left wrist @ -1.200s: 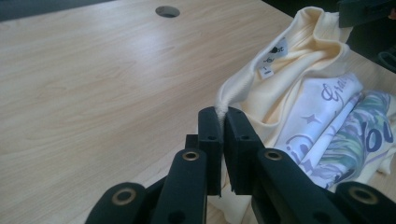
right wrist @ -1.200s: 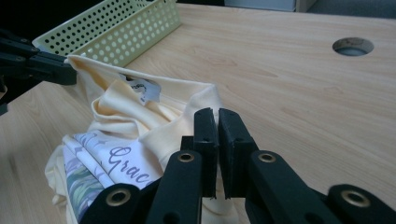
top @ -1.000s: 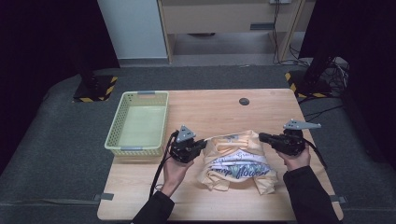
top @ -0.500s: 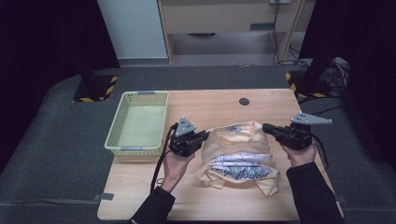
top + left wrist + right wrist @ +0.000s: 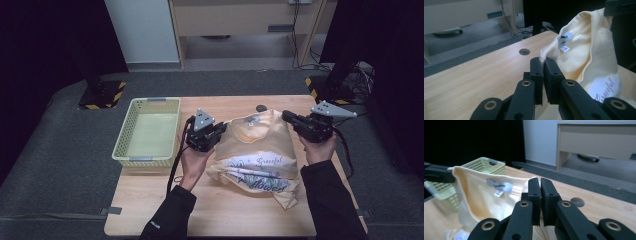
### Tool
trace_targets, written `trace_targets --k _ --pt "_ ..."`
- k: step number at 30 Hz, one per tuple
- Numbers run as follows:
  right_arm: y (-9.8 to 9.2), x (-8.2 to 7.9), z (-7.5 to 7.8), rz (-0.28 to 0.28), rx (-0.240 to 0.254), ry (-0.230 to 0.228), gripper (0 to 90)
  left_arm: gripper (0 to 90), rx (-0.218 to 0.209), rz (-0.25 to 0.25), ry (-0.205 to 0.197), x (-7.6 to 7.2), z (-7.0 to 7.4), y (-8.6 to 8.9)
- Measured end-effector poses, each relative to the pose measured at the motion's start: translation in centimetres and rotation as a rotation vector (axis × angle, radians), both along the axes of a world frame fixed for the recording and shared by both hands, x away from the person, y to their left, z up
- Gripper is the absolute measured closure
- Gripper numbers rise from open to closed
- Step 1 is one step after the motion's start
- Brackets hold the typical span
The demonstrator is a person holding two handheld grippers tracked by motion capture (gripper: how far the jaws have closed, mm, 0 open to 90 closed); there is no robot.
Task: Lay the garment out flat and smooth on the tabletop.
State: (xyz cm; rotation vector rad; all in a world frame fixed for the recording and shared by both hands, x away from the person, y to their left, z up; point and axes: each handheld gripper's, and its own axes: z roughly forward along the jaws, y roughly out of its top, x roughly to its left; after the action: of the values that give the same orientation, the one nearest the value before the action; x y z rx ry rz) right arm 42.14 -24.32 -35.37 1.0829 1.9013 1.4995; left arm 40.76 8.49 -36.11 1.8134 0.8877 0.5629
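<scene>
basket (image 5: 146,131): sitting at 9 o'clock of the shirt, on the table's left half, well apart from the cloth; standing empty as far as the high view is showing

left gripper (image 5: 219,131): jaws pressing nearly together, pinching a bunched fold of the shirt's top edge, as the left gripper view (image 5: 543,65) is showing; sitting at 9 o'clock of the lifted cloth

shirt (image 5: 257,150): pale yellow, hanging between the two grippers with its top edge lifted off the table; neck label (image 5: 564,41) facing the left gripper's camera; printed lower part lying crumpled on the table at 6 o'clock

right gripper (image 5: 286,116): jaws closing almost fully, nipping the shirt's edge, with cloth just showing at their tips in the right gripper view (image 5: 540,184); sitting at 3 o'clock of the cloth

table (image 5: 165,210): bearing the shirt's lower part; a small round hole (image 5: 260,107) lying at 12 o'clock of the shirt

step in hand: judging it as lifting the shirt by two points on its top edge to spread it out

doing it well: keeping both pinches firm; holding both grippers level with each other; drawing them apart toward 9 and 3 o'clock until the top edge is pulling taut; letting the crumpled lower part hang free before any laying down

risk: the thin fold slipping out of the right jaws, the bite there looking shallow
</scene>
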Motion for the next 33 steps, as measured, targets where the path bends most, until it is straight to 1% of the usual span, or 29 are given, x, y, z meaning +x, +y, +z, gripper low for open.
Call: trace_targets --k 1,2,3,4,5,6,7,8,9,10,11,13,17,18,19,21,25,26,33 --pt "0.2 0.5 -0.1 -0.017 -0.003 -0.002 87.3 86.0 0.005 0.013 0.000 0.6 0.0 -0.1" --pt "0.4 1.1 -0.1 -0.039 -0.011 -0.003 87.2 85.9 0.000 0.022 0.001 0.9 0.0 -0.2" --pt "0.5 1.6 -0.2 -0.052 -0.017 -0.004 87.1 85.7 -0.010 0.036 0.001 1.5 -0.1 -0.2" --pt "0.7 2.3 -0.3 -0.077 -0.025 -0.003 86.9 85.0 -0.012 0.055 -0.003 2.1 -0.3 -0.3" --pt "0.9 3.0 -0.4 -0.091 -0.035 0.000 86.4 81.0 -0.030 0.081 -0.006 2.7 -0.5 -0.3" --pt "1.0 3.7 -0.6 -0.104 -0.048 0.014 84.5 70.6 -0.045 0.101 -0.005 3.1 -0.6 -0.3" --pt "1.0 4.3 -0.8 -0.113 -0.057 0.029 78.0 62.7 -0.058 0.119 0.010 3.8 -0.9 -0.2" --pt "1.1 5.1 -1.2 -0.140 -0.068 0.040 65.9 61.7 -0.062 0.126 0.020 4.2 -1.0 0.0" --pt "1.1 5.4 -1.4 -0.164 -0.077 0.038 58.0 57.4 -0.068 0.145 0.027 4.5 -1.2 0.1" --pt "1.0 5.7 -1.7 -0.186 -0.082 0.043 51.5 50.4 -0.060 0.173 0.031 4.7 -1.3 0.3" --pt "0.9 5.8 -2.0 -0.213 -0.084 0.036 44.6 48.3 -0.052 0.177 0.033 4.8 -1.3 0.5" --pt "0.6 5.6 -2.3 -0.230 -0.087 0.017 37.4 45.5 -0.051 0.186 0.030 4.7 -1.4 0.8" --pt "0.1 4.7 -2.6 -0.238 -0.090 0.006 24.6 39.7 -0.049 0.190 0.036 4.0 -1.5 1.7" --pt "0.0 4.3 -2.7 -0.241 -0.087 0.005 22.1 38.5 -0.044 0.186 0.036 3.7 -1.4 1.9" --pt "-0.2 4.0 -2.7 -0.237 -0.082 0.008 19.9 37.9 -0.038 0.181 0.029 3.4 -1.4 2.1" --pt "-0.4 3.2 -2.7 -0.235 -0.074 0.012 15.8 37.0 -0.039 0.168 0.032 2.8 -1.3 2.4" --pt "-0.9 1.8 -2.5 -0.228 -0.065 0.023 12.8 35.7 -0.028 0.153 0.029 1.7 -1.0 2.9" --pt "-1.1 1.3 -2.5 -0.222 -0.067 0.028 12.3 35.6 -0.023 0.147 0.026 1.1 -1.0 3.1" --pt "-1.4 -0.9 -2.9 -0.204 -0.086 0.047 10.1 36.2 0.022 0.128 0.036 -1.1 -1.3 3.9"
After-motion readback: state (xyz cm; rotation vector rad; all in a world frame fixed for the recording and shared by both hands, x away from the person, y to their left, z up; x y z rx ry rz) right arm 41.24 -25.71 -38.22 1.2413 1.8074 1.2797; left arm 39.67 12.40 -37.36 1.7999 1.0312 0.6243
